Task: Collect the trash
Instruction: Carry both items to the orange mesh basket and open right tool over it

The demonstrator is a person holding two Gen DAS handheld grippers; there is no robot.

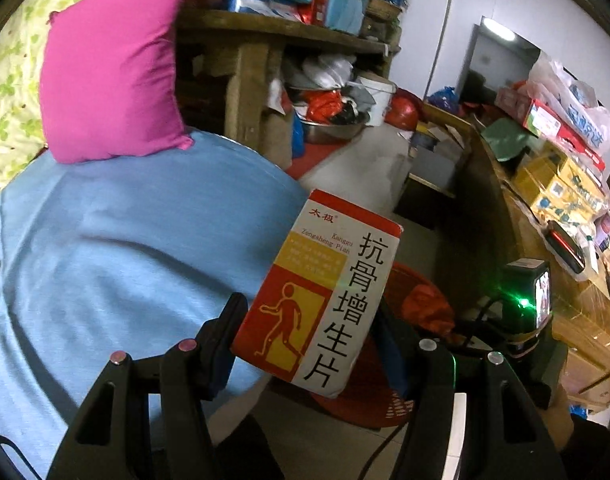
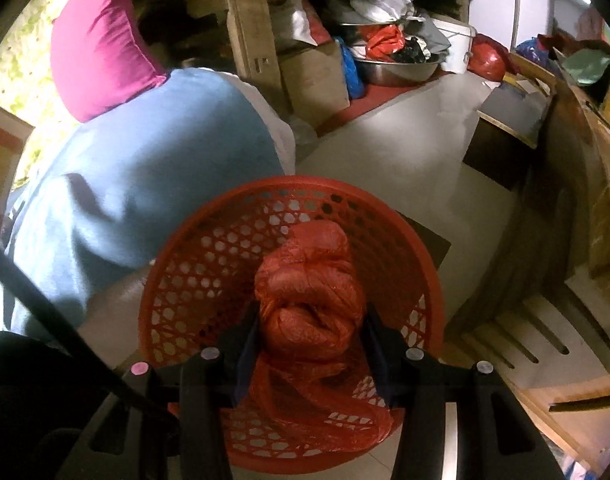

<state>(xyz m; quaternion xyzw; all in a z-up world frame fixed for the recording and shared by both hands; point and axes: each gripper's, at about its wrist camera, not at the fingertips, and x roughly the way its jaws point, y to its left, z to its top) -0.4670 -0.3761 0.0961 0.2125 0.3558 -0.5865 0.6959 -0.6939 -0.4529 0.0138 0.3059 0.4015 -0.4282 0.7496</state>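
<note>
One medicine box (image 1: pixel 319 292), left view only

The medicine box (image 1: pixel 317 292) hides most of the red basket (image 1: pixel 401 408) behind it in the left wrist view, and its small yellow-panel print is too blurred to read. In the right wrist view the bunched red plastic bag (image 2: pixel 309 300) covers the basket's floor, and the blue bedding (image 2: pixel 145 184) runs off the left edge. Items crowding the bench (image 1: pixel 545 240) are too small to identify.
</note>
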